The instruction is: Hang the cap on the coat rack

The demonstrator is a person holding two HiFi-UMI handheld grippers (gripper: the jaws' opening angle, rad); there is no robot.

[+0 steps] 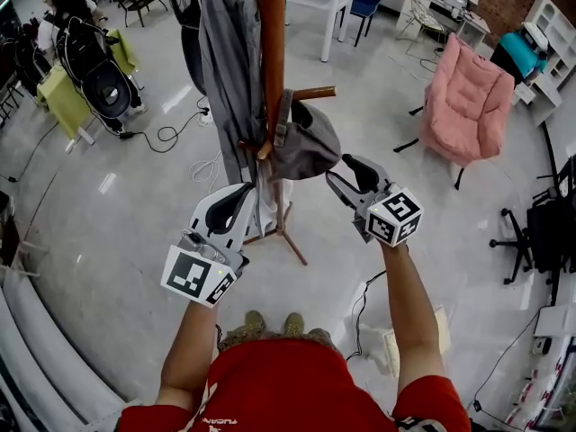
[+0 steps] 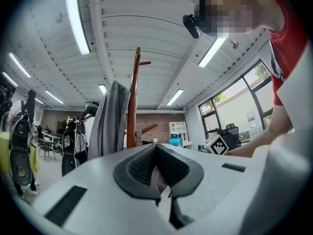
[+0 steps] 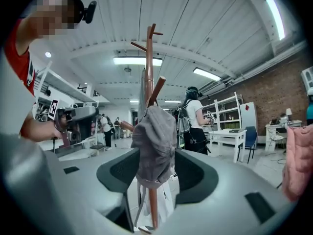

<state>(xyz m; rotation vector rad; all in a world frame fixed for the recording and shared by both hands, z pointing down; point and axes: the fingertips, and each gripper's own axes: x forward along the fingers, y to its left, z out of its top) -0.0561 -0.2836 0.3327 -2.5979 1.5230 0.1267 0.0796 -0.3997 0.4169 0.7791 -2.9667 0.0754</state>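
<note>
cap (image 1: 306, 142) hangs on a peg (image 1: 313, 93) at the right of the coat rack pole (image 1: 272, 52); jacket (image 1: 225, 70) hangs at the pole's left. left gripper (image 1: 238, 198) lies below the jacket, right gripper (image 1: 347, 175) near the cap, on its right. armchair (image 1: 468, 106) stands well apart, far right.

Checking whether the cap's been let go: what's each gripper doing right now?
Left gripper: closed, nothing clearly held.
Right gripper: open, holding nothing; the cap hangs on the coat rack.
</note>
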